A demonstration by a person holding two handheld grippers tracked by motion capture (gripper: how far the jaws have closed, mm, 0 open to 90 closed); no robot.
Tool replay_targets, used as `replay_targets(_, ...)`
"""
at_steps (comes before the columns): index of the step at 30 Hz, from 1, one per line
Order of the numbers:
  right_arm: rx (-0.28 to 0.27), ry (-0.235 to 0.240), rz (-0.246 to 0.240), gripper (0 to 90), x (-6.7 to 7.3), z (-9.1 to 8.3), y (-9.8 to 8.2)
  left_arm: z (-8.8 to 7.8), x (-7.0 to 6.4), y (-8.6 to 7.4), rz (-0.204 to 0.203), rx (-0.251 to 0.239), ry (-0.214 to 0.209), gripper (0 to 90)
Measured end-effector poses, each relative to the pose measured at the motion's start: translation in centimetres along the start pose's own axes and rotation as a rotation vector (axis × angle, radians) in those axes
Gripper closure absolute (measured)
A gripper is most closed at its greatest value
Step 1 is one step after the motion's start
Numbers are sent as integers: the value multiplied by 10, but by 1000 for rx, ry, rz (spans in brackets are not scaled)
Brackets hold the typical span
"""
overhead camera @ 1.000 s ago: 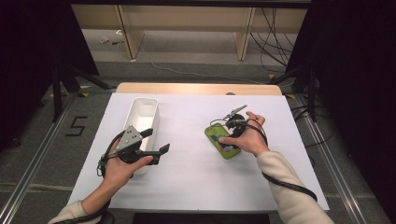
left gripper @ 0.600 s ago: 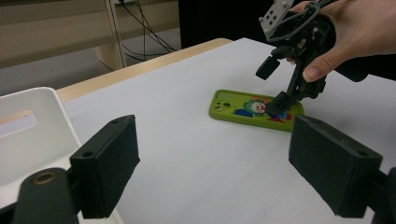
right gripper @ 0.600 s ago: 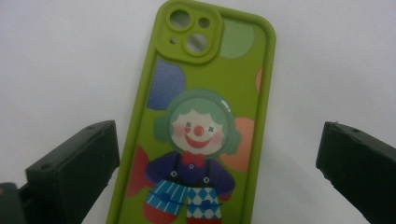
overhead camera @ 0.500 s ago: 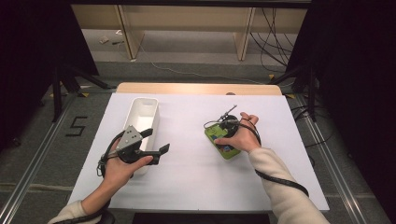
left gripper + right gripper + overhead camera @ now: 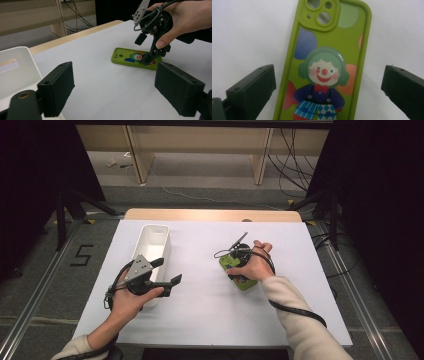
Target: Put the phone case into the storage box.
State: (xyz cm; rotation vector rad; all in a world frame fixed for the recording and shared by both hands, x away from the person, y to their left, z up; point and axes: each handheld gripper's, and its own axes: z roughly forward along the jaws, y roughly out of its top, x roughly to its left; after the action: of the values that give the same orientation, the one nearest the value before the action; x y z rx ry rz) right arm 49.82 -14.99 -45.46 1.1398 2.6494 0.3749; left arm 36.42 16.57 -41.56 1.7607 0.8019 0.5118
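Note:
A green phone case [image 5: 324,70] printed with a clown lies flat, back up, on the white table [image 5: 210,320]. My right gripper [image 5: 329,92] points down at it, open, one jaw on each side of the case and neither pad touching. From above, the right gripper [image 5: 235,261] and its hand cover most of the phone case [image 5: 244,282]. The left gripper view has the case [image 5: 127,58] under the right gripper [image 5: 144,49]. My left gripper [image 5: 167,271] hovers open and empty by the near end of a white bin [image 5: 152,237].
The white bin [image 5: 15,75] stands lengthwise on the table's left half. A bare wooden strip [image 5: 200,215] runs along the far edge. Beyond it are floor, shelf legs and loose cables. White tabletop stretches between the two hands.
My right gripper has come down a little closer over the phone case and shifted slightly left. The left hand and its gripper have stayed put.

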Motion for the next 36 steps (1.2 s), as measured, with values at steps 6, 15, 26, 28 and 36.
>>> replay_targets(6, 33, -8, 6, 9, 1, 6, 1, 0, 0, 0, 0, 0, -2, 153)
replay_targets(15, 69, -5, 31, 15, 0, 8, 2, 0, 0, 0, 0, -1, -2, 153)
replay_targets(26, 116, 18, 58, 51, -1, 12, 4, 0, 0, 0, 2, 0, -3, 152)
replay_targets(28, 121, 21, 61, 48, -2, 14, 4, 0, 0, 0, 2, 0, -3, 152)
replay_targets(36, 140, 27, 69, 61, -2, 14, 6, 1, 0, 0, 2, -1, -5, 152)
